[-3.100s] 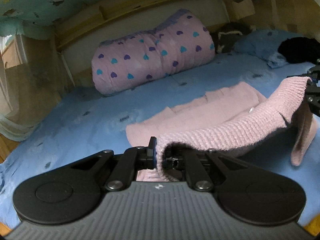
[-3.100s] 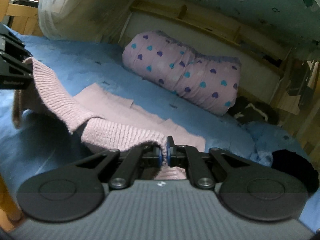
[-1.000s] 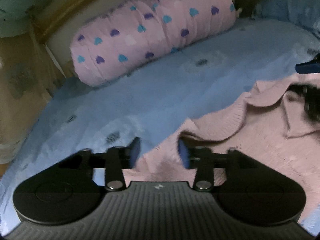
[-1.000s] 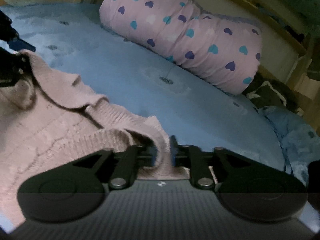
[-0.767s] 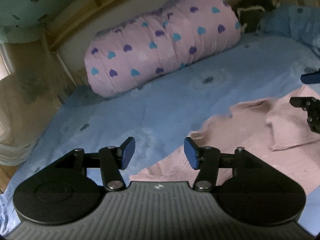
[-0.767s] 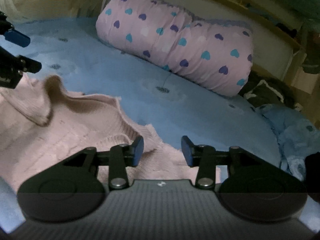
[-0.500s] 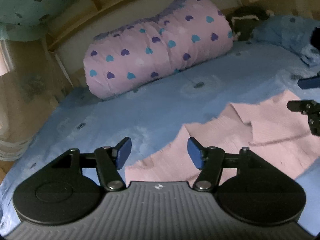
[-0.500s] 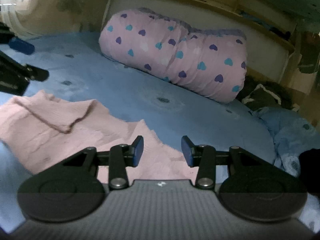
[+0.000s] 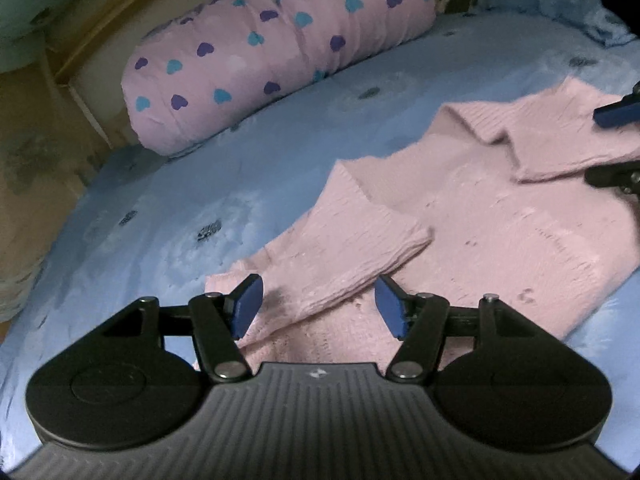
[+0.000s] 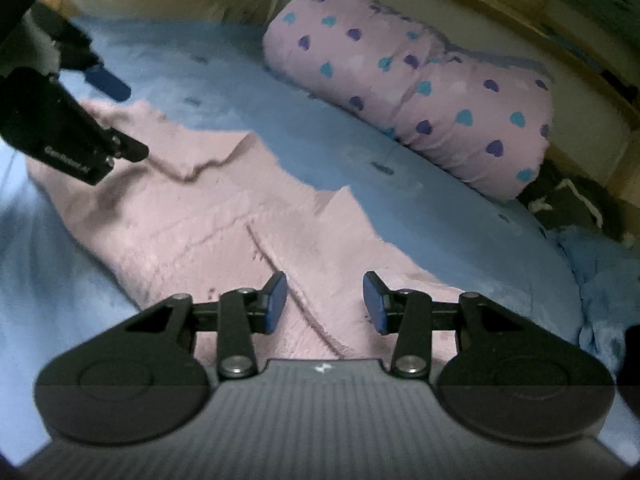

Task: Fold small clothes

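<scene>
The pink sweater (image 9: 480, 216) is spread flat on the blue bedsheet (image 9: 200, 184), with one sleeve (image 9: 352, 248) folded in across its body. The left gripper (image 9: 316, 304) is held with its jaws wide apart just above that sleeve, and nothing is gripped; its jaws have just been opening. The right gripper (image 10: 324, 300) is likewise parted over the sweater's other side and holds nothing, its jaws also having just been opening. A slip is judged likely if only the top knit layer is pinched: the fold could be dragged open or the loose weave snagged on a pad. In the left wrist view, free sheet is seen from nine to twelve o'clock, bounded at twelve by the heart-print bolster (image 9: 272, 48); a crumpled blue blanket (image 10: 600, 280) and dark clothes crowd three o'clock in the right wrist view. The bed's near edge cannot be made out.
</scene>
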A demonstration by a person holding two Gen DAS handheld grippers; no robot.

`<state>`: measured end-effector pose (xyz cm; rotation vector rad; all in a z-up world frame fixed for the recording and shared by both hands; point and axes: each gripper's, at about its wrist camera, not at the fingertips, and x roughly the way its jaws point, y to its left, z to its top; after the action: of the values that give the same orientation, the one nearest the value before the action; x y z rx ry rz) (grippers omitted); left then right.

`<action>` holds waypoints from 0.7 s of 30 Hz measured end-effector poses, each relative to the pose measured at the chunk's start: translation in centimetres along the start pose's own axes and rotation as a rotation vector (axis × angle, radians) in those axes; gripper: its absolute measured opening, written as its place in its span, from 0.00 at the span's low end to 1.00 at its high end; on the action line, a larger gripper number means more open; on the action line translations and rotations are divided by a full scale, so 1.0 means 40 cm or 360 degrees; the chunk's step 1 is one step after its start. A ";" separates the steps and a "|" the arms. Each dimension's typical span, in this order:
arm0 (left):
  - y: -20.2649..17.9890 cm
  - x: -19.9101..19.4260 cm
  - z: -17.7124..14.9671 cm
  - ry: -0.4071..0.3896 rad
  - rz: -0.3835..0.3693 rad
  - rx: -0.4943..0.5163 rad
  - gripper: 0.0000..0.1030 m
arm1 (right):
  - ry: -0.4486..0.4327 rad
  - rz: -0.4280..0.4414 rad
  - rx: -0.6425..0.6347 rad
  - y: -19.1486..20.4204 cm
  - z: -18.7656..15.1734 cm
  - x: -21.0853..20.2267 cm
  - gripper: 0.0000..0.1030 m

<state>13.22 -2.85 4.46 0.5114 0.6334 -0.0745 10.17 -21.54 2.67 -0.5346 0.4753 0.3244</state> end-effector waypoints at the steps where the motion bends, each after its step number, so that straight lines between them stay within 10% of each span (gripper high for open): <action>1: 0.002 0.005 -0.003 -0.0009 -0.0002 -0.0006 0.66 | 0.0019 -0.0015 -0.0029 0.006 -0.003 0.013 0.43; 7: 0.008 0.034 -0.002 -0.0039 -0.0061 -0.0030 0.59 | 0.0014 -0.0019 -0.0070 0.013 -0.007 0.038 0.41; 13: 0.038 0.046 0.014 -0.0050 -0.0189 -0.0164 0.14 | -0.0002 0.0029 0.0065 -0.011 -0.006 0.038 0.17; 21: 0.133 0.048 0.020 -0.0104 -0.0020 -0.0477 0.12 | -0.0099 -0.0065 0.0452 -0.114 -0.004 0.025 0.11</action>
<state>16.35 1.59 6.19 0.2146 0.5718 -0.0074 12.84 -25.17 3.88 -0.2571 0.4404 0.2287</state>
